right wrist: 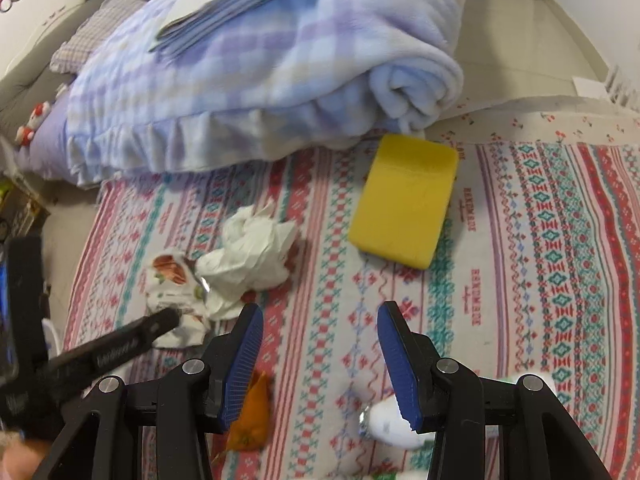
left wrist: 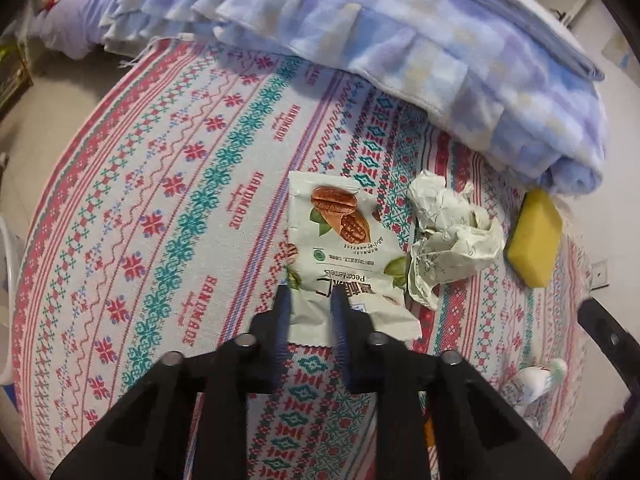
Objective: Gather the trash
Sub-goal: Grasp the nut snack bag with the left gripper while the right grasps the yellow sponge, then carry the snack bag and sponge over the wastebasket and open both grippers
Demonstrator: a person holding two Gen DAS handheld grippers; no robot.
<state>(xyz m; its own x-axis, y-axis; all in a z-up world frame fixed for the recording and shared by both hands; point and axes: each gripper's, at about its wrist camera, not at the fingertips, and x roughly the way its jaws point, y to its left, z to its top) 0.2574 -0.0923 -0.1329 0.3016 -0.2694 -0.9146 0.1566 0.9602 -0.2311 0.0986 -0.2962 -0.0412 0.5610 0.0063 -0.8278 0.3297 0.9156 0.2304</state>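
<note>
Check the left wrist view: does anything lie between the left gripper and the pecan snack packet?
Nothing visible does. The left gripper already straddles the near edge of the white pecan snack packet on the patterned bedspread.

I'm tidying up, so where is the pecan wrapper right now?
In the left wrist view, the pecan wrapper lies on the patterned bedspread, its near edge between the left tongs, beside crumpled paper.

The white pecan-kernel snack packet (left wrist: 340,256) has its near end partly hidden behind the left gripper's blue fingertips (left wrist: 282,312). In the right wrist view, the small orange wrapper (right wrist: 250,420) and white rounded object (right wrist: 390,424) are blurred and partly covered by fingers. The folded blue-and-lilac checked fleece blanket (right wrist: 260,64) is cut off at the far edge.
</note>
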